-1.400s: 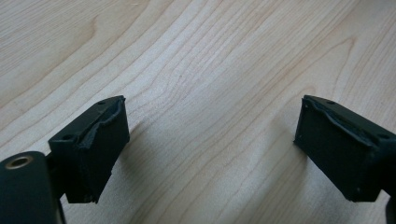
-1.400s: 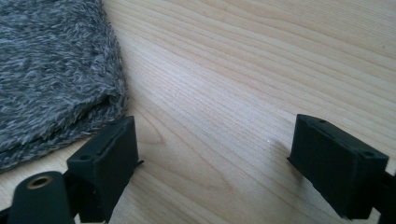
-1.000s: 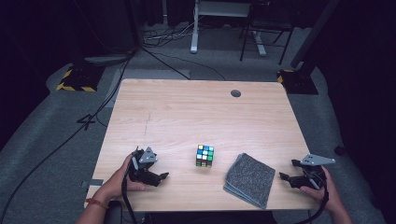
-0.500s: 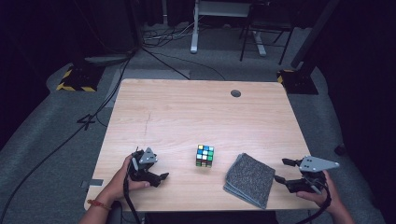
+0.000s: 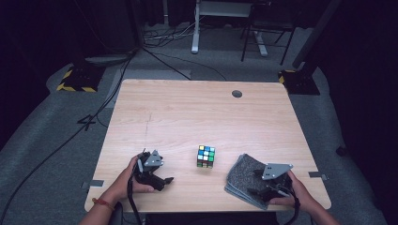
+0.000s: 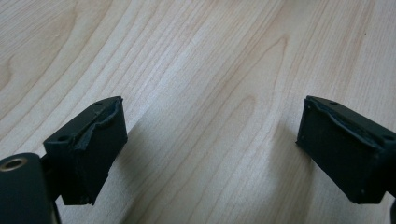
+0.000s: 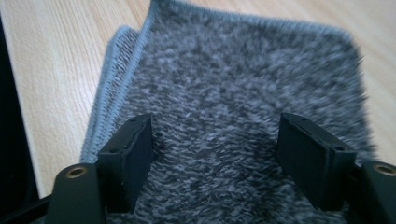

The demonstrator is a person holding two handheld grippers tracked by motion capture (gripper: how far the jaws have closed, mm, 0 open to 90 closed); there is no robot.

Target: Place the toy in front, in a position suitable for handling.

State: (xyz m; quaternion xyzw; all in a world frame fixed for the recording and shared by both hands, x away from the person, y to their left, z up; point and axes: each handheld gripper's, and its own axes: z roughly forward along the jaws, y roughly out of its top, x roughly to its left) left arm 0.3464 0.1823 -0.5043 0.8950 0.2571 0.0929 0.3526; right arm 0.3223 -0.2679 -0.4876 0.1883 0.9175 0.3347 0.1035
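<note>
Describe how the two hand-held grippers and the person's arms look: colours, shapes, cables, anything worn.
Each hand-held gripper, left and right, is black with two blocky black pads, a grey three-cornered plate on top and a trailing black cable. The left wrist wears a red band; no sleeves show.

Table (image 5: 187, 112) far half free; cube (image 5: 205, 156) between tools; cloth (image 5: 241, 173) right.

1. Overhead light is falling on the table (image 5: 197, 112), leaving the floor (image 5: 56, 154) and room beyond it sinking into darkness toward twelve o'clock.
2. In the left gripper view, soft shadows are spreading under the jaws, with the wood grain showing sharp.
3. In the right gripper view, the grey cloth (image 7: 243, 93) is blurring toward three o'clock.
</note>
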